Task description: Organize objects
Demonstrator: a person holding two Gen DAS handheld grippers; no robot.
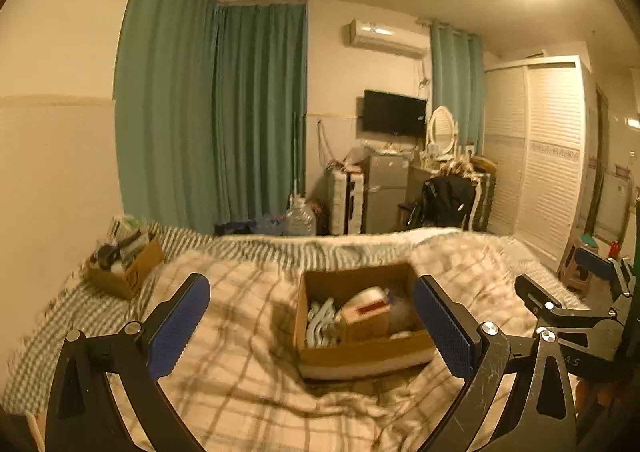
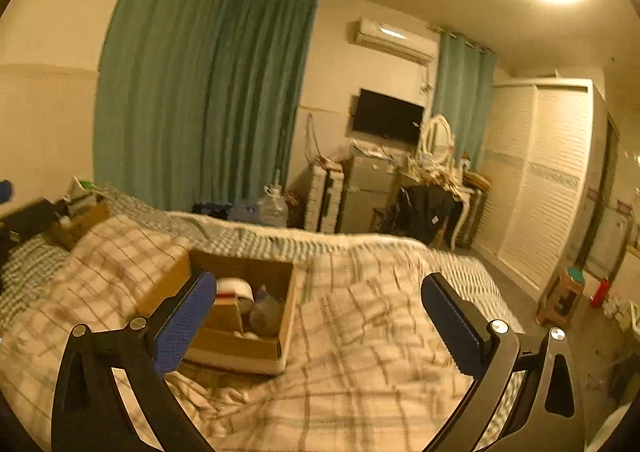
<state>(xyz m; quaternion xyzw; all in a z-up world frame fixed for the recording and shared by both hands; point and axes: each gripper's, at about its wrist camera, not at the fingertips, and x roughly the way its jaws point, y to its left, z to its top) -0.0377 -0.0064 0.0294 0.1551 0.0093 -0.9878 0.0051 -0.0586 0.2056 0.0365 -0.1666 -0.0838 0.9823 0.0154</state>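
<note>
Left wrist: cardboard box just ahead, betw. wide-spread left hand-held gripper fingers.

Left gripper: fingers spread wide, nothing between, above plaid blanket. Open cardboard box at 12 o'clock, near; top unobstructed, walls block side entry. 2nd box at 10 o'clock, well apart. Right gripper: bare blanket ahead, box at 10 o'clock behind left finger.

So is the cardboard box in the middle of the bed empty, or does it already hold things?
It holds things. The open-topped cardboard box contains white curved pieces, a small carton and a white roll-like item; exactly what they are is too blurred to tell.
</note>
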